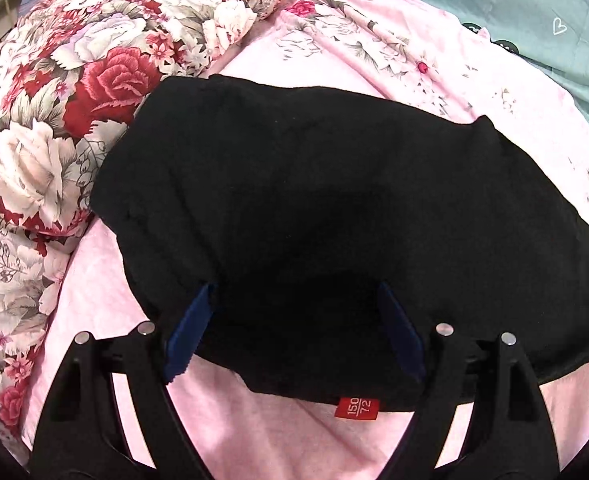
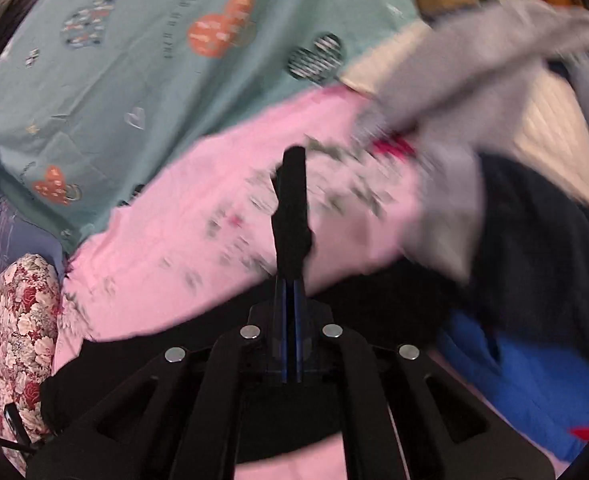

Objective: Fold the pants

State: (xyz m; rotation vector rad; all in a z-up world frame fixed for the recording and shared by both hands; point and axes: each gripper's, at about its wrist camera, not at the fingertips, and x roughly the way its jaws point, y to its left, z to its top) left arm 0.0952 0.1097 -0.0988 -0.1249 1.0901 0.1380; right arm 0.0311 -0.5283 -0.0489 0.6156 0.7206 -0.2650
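The black pants (image 1: 314, 200) lie bunched on the pink bedsheet (image 1: 254, 432), with a red size tag (image 1: 357, 407) at the near edge. My left gripper (image 1: 294, 292) is open, its blue-padded fingers (image 1: 192, 328) straddling the near edge of the pants. In the right wrist view my right gripper (image 2: 292, 280) is shut on a strip of the black pants (image 2: 292, 208) that sticks up between its jaws. More black fabric (image 2: 154, 360) hangs below it. That view is motion-blurred.
A floral quilt (image 1: 54, 128) is piled at the left. A teal patterned sheet (image 2: 134, 60) lies beyond the pink one. Grey (image 2: 454, 92), dark navy (image 2: 542, 240) and blue (image 2: 526, 380) clothes are heaped at the right of the right wrist view.
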